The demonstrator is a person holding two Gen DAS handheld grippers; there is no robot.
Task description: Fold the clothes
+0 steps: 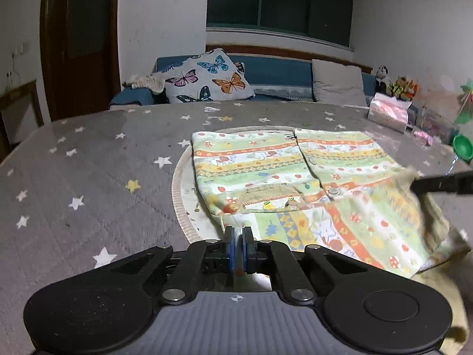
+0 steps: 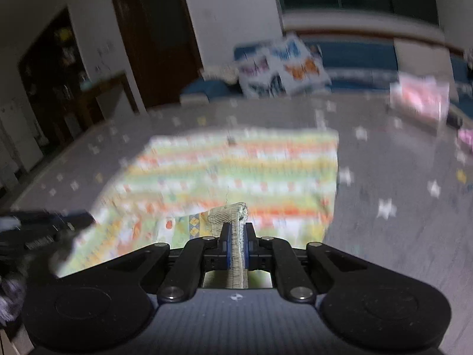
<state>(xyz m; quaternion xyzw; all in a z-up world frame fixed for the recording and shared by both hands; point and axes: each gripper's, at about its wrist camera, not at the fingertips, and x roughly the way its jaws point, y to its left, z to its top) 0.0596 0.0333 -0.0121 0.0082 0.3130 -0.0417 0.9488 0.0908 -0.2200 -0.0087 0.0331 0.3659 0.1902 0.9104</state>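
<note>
A child's garment [image 1: 266, 165] with green, orange and yellow printed stripes lies on a round woven mat [image 1: 180, 201] on the table. My left gripper [image 1: 238, 232] is shut at the garment's near left corner, with a thin edge of cloth pinched between its blue pads. My right gripper [image 2: 238, 227] is shut on a ribbed beige hem [image 2: 233, 216] of the same garment and holds it off the table. The left wrist view shows that gripper's black fingers [image 1: 437, 183] lifting the right flap. The right wrist view is blurred.
A grey tablecloth [image 1: 88, 177] with stars covers the table. A pink tissue pack [image 1: 387, 112], a green cup [image 1: 462, 146] and small toys stand at the far right edge. Beyond the table is a blue sofa with a butterfly pillow [image 1: 207, 77].
</note>
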